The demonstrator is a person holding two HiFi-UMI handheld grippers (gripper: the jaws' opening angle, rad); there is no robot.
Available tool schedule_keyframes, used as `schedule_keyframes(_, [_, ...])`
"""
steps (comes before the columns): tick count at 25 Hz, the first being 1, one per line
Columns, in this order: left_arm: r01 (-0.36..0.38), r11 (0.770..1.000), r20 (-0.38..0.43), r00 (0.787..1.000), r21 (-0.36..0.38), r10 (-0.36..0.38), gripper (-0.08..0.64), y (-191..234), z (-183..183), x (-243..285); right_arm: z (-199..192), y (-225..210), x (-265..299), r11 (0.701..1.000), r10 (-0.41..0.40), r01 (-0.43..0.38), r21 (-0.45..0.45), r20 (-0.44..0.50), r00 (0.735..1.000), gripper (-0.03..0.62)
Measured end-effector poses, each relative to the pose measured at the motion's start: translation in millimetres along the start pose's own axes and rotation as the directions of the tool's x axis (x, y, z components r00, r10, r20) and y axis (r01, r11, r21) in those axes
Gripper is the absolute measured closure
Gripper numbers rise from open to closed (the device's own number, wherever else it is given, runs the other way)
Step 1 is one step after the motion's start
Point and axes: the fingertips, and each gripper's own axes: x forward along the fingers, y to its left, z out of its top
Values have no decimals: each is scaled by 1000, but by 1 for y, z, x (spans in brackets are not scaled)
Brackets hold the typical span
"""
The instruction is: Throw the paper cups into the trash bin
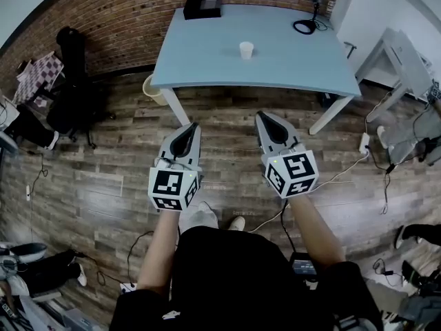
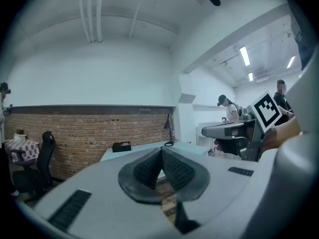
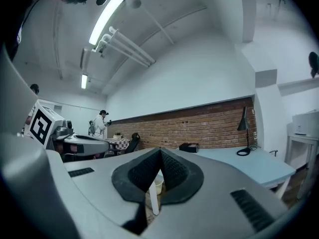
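Note:
One white paper cup (image 1: 246,49) stands upright near the middle of the light blue table (image 1: 207,54). A cream trash bin (image 1: 153,88) sits on the floor under the table's front left corner; in the right gripper view the trash bin (image 3: 158,184) shows through the slit below the jaws. My left gripper (image 1: 193,125) and right gripper (image 1: 261,115) hover side by side over the wood floor, short of the table's front edge. On both, the ribbed pads meet with nothing between them: left gripper (image 2: 161,151), right gripper (image 3: 160,151). Neither gripper view shows the cup.
A black box (image 1: 202,7) and a black desk lamp (image 1: 310,5) stand at the table's far edge. A white table leg (image 3: 153,200) is close ahead of the right gripper. A black office chair (image 1: 69,95) stands at left. Cables (image 1: 358,161) trail on the floor at right.

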Motion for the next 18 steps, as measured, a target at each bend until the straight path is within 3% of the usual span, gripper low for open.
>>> schedule_keyframes(18, [2,999,-6,1000,-44,-3,557,54,-9,46,-4,-10,72,1000,4,-5,-19,-31,1000,589])
